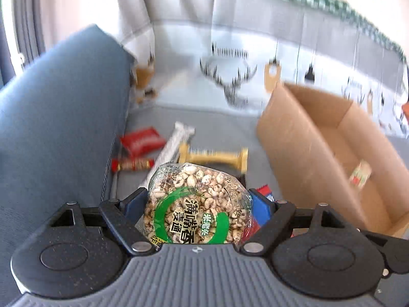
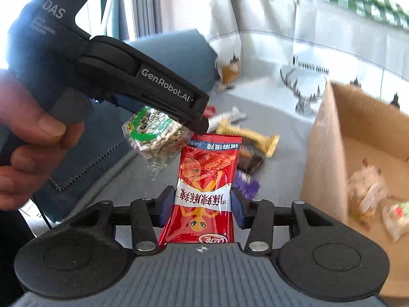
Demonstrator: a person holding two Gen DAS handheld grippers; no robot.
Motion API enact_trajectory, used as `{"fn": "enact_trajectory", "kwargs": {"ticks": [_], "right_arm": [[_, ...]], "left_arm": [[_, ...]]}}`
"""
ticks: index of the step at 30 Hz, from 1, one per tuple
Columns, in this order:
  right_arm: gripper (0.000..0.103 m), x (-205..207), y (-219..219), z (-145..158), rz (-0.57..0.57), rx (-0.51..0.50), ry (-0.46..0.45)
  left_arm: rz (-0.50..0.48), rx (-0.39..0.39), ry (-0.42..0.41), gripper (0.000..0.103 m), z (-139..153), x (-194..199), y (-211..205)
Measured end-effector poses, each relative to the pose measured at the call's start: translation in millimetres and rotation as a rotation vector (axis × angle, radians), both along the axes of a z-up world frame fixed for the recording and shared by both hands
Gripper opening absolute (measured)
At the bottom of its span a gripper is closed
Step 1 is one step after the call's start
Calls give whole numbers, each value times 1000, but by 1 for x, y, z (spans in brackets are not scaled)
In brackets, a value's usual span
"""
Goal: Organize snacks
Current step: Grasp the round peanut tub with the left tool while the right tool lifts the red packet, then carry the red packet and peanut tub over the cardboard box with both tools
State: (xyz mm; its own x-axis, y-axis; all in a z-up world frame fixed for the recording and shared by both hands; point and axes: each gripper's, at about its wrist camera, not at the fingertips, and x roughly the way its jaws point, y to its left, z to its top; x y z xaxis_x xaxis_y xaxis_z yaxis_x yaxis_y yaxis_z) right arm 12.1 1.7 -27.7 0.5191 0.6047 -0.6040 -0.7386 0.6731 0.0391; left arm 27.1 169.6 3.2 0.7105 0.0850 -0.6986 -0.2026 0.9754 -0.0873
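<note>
A puffed-grain pack (image 1: pixel 196 204) is clamped in the left gripper (image 1: pixel 198 204); a red pouch (image 2: pixel 204 192) is pinched by the right gripper (image 2: pixel 203 203). Carrying is judged under way; release into the cardboard box (image 2: pixel 329 153), seemingly near the sofa seat's (image 1: pixel 225 133) right edge, is called for.

the puffed-grain pack (image 1: pixel 196 204) is clear with beige grains and a green ring; the snack packet (image 2: pixel 204 192) is red with an orange figure. the cardboard box (image 1: pixel 301 140) is brown, the cushion (image 1: pixel 58 117) dark blue, the wall cloth (image 1: pixel 230 76) white with dark antler prints.
</note>
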Motion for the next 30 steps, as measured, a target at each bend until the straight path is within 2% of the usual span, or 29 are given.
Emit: {"fn": "enact_trajectory", "kwargs": {"ticks": [5, 9, 23, 30], "right_arm": [[48, -2, -15, 23, 0, 38, -50], [48, 3, -32, 37, -22, 74, -70], [48, 14, -78, 63, -89, 134, -103], [48, 17, -91, 67, -123, 148, -121]], "left_arm": [[53, 9, -94, 87, 16, -11, -9], [94, 14, -132, 87, 27, -15, -15], [86, 21, -129, 87, 24, -5, -19], [50, 42, -174, 87, 28, -8, -34]]}}
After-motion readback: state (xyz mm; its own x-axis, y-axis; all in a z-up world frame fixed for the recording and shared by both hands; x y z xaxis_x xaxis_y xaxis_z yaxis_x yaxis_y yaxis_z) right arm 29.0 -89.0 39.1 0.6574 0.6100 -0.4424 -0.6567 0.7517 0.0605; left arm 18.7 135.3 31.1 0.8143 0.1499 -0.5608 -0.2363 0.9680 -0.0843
